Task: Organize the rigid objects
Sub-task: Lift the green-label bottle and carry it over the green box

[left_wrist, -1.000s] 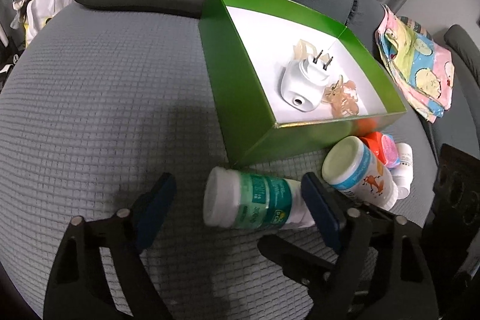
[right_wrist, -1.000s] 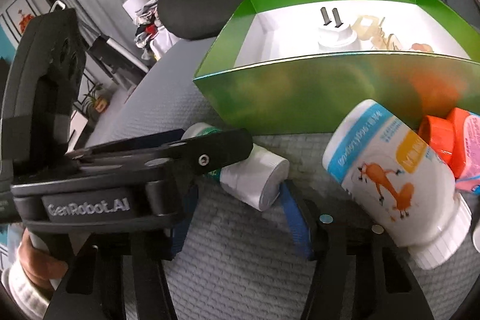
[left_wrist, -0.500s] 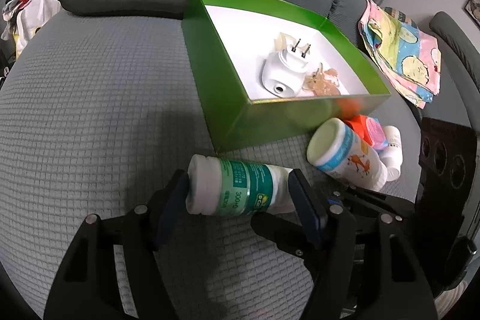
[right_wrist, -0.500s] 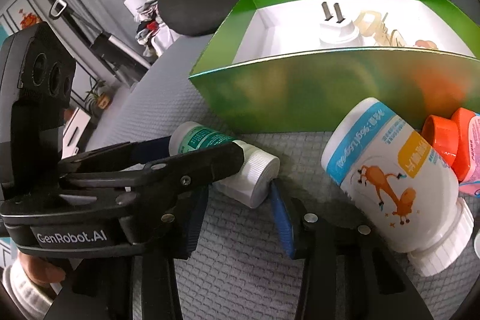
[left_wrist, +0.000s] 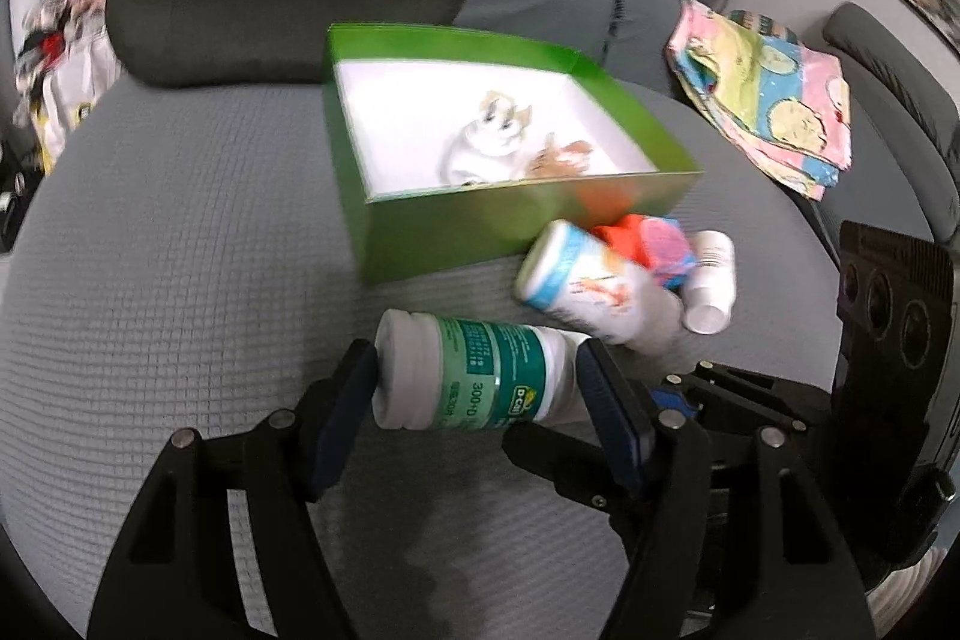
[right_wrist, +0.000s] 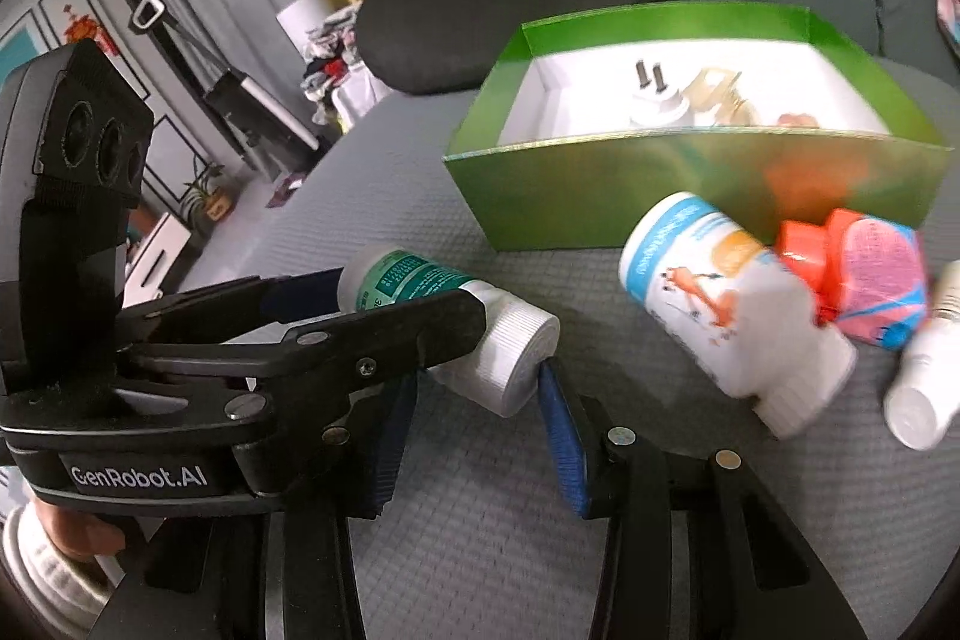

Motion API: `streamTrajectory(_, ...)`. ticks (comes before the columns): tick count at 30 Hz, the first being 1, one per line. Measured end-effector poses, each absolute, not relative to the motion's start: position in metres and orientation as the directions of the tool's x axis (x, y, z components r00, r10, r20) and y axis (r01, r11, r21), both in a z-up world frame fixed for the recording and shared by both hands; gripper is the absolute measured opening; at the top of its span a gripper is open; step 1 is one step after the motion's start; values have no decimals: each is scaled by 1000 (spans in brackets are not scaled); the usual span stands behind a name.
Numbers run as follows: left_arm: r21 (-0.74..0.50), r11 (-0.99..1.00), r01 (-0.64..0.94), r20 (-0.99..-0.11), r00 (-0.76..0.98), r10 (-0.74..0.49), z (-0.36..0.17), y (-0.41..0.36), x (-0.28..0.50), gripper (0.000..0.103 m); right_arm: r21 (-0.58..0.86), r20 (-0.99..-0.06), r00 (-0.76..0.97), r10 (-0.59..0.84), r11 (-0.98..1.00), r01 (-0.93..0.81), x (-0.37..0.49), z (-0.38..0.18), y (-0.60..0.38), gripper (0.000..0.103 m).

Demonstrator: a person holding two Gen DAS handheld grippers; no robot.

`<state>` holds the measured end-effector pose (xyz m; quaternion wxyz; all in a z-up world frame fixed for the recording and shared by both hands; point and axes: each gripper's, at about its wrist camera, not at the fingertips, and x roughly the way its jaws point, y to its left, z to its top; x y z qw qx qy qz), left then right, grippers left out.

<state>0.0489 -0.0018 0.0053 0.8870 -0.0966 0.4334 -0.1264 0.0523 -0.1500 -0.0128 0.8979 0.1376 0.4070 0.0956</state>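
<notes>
We hold the green-labelled white bottle [left_wrist: 474, 376] lengthwise between both tools. Our left gripper [left_wrist: 480, 394] clamps it end to end: one blue pad [left_wrist: 345, 409] presses the bottle's flat base, the other sits against the neck end, so the jaws stand about half open around its length. Those jaws have just been closing onto it, and the bottle lies level between them above the grey quilted cushion [left_wrist: 168, 280].

Our right gripper [right_wrist: 474, 430] grips the same bottle at its ribbed white cap [right_wrist: 510, 358]. One blue pad [right_wrist: 561, 445] touches the cap's side; the opposite pad is partly hidden behind the left tool's black finger, which crosses in front. These jaws, too, have just been closing, and they now sit narrow around the cap.

Beyond the bottle stands the green cardboard box [left_wrist: 480, 232] with its white inside, open at the top. In it lie a white plug adapter [left_wrist: 480, 142] and some pale, brownish small items that are too blurred to name. Just beside the box's near wall, on the cushion, lie a white jar with a blue band and an orange animal picture [right_wrist: 726, 310], a pink and orange container [right_wrist: 864, 280] touching it, and a small white bottle [right_wrist: 927, 382] at the far right. A colourful cloth [left_wrist: 774, 94] lies well apart, on the right.
</notes>
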Motion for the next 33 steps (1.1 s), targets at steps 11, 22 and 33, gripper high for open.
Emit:
streamTrajectory(11,-172,950,262,-684,662,-307,65,-57,32,67,285,-619,752,229,957,-57,5,45,-177,45)
streamTrajectory(22,-105,940,324,-652,691,-311,98,-101,36,67,293,-547,816,184,956,-19,-22,76,-209,45)
streamTrajectory(33,-56,933,355,-634,710,-308,119,-121,50,67,296,-512,844,160,955,-1,-19,95,-231,45)
